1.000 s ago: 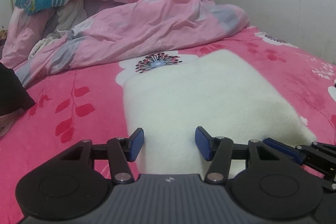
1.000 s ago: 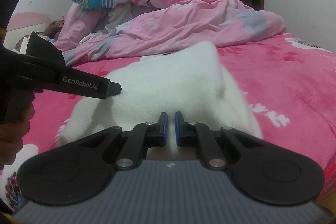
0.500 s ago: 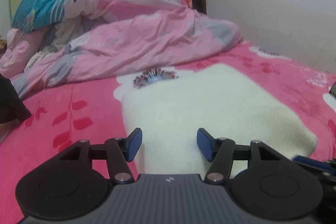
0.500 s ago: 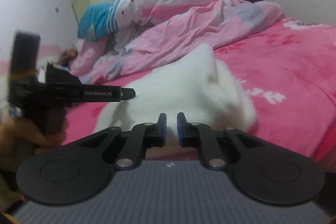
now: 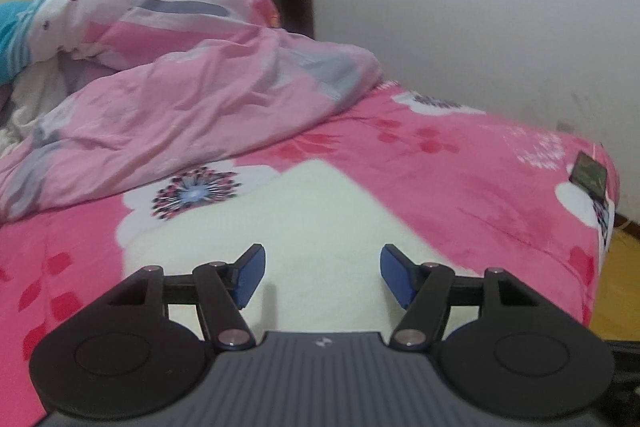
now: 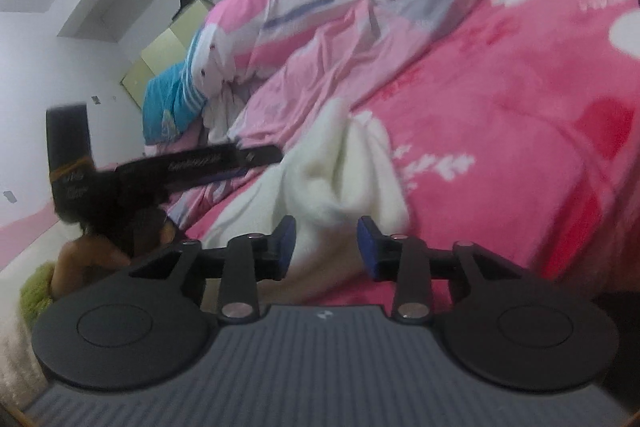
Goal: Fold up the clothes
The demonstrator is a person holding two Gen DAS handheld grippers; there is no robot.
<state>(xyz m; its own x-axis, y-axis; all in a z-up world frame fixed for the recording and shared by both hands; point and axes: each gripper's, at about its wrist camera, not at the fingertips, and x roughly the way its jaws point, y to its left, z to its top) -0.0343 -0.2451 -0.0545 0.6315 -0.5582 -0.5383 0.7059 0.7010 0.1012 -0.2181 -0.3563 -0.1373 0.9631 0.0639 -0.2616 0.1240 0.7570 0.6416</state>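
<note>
A white fleecy garment (image 5: 320, 227) lies folded on the pink flowered bedspread (image 5: 460, 179). My left gripper (image 5: 322, 277) hovers over its near edge, jaws still opening, the blue pads clear of the cloth. In the right wrist view the same white garment (image 6: 340, 171) lies bunched just ahead of my right gripper (image 6: 326, 247), whose jaws are opening with the cloth behind the gap and no pad pressing on it. The view is rolled to one side. The left gripper's black body (image 6: 200, 167) shows at the left, held by a hand (image 6: 92, 263).
A crumpled pink duvet (image 5: 180, 99) and a teal pillow (image 6: 172, 103) are heaped at the head of the bed. The bed's corner (image 5: 600, 195) drops to a wooden floor on the right. A white wall runs along the far side.
The right gripper went from shut to open, letting go of the white garment, and rolled sideways. The left gripper widened and swung right, bringing the bed's corner into view.
</note>
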